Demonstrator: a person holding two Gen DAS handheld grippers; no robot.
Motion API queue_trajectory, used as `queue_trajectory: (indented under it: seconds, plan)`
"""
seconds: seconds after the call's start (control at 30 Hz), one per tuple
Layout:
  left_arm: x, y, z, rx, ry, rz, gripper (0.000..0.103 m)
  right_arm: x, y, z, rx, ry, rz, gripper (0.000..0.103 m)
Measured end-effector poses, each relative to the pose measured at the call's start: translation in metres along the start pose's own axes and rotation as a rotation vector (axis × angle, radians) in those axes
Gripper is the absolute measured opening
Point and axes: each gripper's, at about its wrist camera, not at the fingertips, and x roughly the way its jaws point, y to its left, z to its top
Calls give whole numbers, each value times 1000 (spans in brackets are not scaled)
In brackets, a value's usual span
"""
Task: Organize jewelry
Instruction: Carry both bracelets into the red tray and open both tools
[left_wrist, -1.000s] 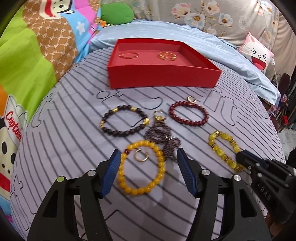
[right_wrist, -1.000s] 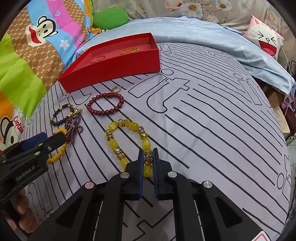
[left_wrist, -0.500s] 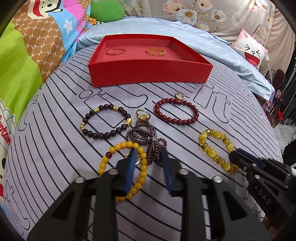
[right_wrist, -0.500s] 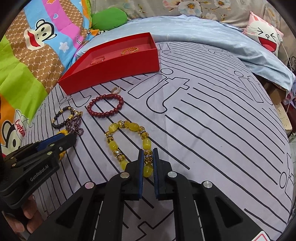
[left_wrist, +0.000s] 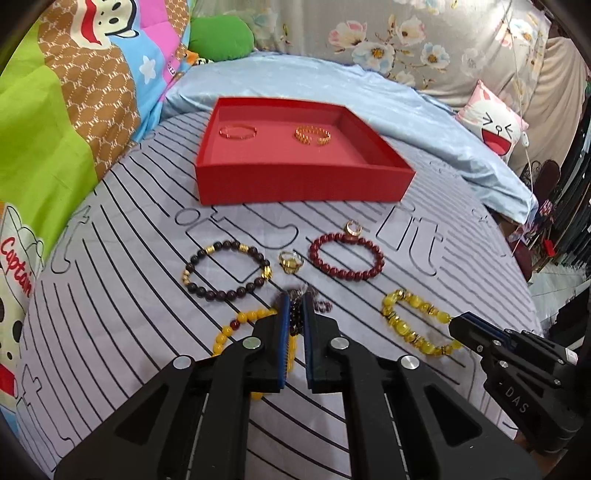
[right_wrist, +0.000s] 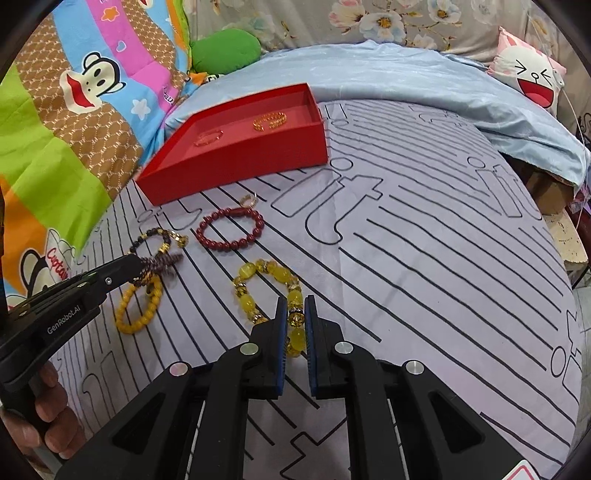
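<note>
Amber bracelet half behind claw

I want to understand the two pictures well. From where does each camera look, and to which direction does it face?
Left wrist: sits on the left gripper, looks down along its fingers, shut on the purple beaded strand; the right gripper shows at right.
Right wrist: sits on the right gripper, shut on the yellow bracelet; a hand shows.
Shared: red tray, bedsheet.

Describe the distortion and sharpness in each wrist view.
Left wrist view: fisheye bends the sheet's stripes, dark vignette at the corners, red tray sharp, its near rim slightly smeared. Right wrist view: the same barrel curve, even soft lighting, yellow bracelet crisp.
</note>
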Motion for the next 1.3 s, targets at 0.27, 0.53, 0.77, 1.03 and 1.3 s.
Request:
queue_trajectory:
  seconds: [0.27,0.53,0.77,1.03,1.3]
  plan:
    - [-24,4,12,-23,-35,-18,6,-26,8,9,-15,-58,34,9]
    - [-42,7,24,-24,-54,-27,6,-44,5,19,-8,-99,43,9]
    - [-55,10,44,-8,-84,-30,6,-55,4,37,-13,-137,47,9]
    - [-63,12,80,21,-127,-33,6,-61,7,72,-32,-178,79,9]
    - [-42,12,123,41,-132,-43,6,-43,23,129,-79,-200,114,9]
